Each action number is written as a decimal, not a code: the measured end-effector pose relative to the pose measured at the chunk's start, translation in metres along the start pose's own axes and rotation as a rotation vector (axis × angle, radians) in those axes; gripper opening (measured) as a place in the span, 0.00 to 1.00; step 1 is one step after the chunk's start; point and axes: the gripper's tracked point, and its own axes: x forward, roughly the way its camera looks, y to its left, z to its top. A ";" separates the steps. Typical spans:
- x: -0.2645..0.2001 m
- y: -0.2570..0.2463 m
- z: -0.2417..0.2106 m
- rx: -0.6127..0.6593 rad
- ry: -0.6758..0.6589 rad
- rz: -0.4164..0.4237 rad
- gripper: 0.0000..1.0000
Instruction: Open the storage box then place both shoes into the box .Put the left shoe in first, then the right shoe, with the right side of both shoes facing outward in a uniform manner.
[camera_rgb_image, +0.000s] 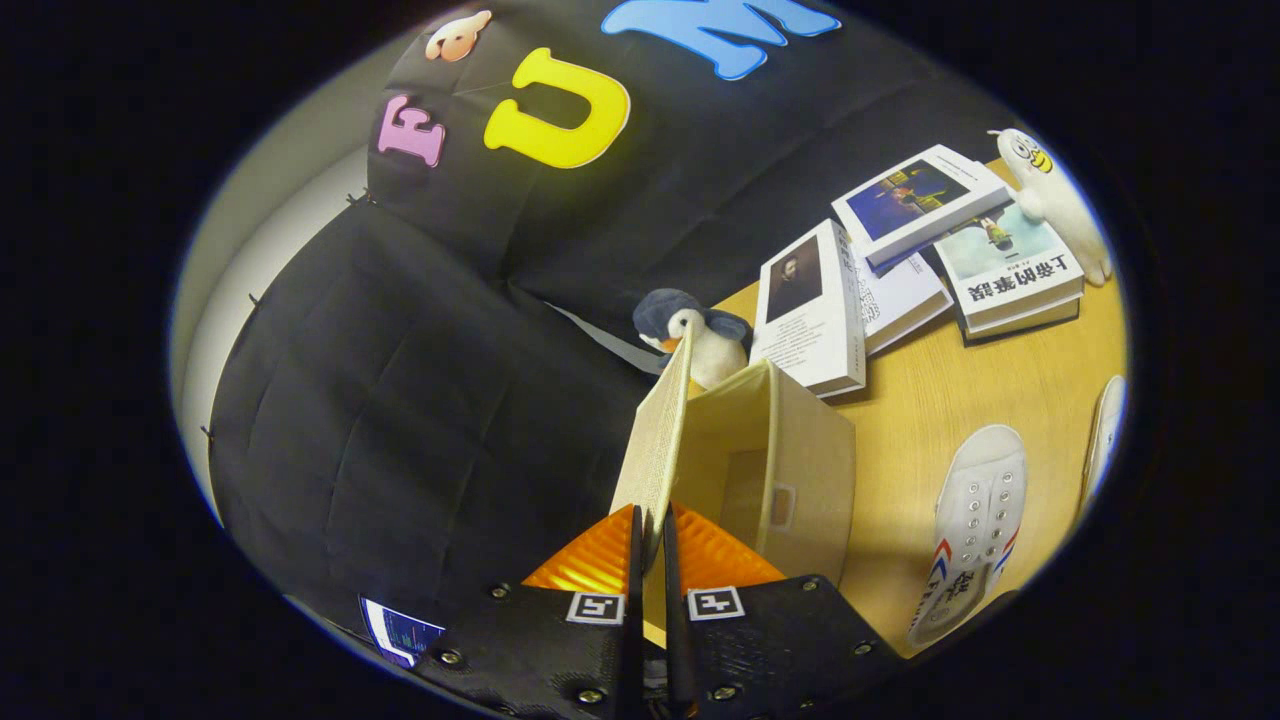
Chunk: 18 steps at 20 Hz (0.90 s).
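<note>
A: Storage box (790, 470) — where does it sit?

B: On the wooden table (1000, 400), just ahead of the fingers, at about one o'clock from them. It is cream fabric, open at the top.

A: And its lid (660, 440)?

B: Raised on edge. The gripper (650, 545) is nearly closed, both fingers pinching the lid's near edge.

A: The shoes?

B: One white sneaker (972, 525) lies on the table at three o'clock from the box. A second shoe (1105, 430) lies further out, partly seen.

A: Anything beyond?

B: A plush penguin (695, 335) at twelve o'clock behind the box, several books (900, 260) at one o'clock, and a white plush toy (1055, 195) past them.
</note>
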 end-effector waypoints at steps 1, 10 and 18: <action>0.000 0.007 0.000 -0.007 -0.003 0.006 0.09; 0.022 0.079 0.008 -0.071 -0.036 0.075 0.09; 0.063 0.137 -0.005 -0.049 -0.047 0.152 0.10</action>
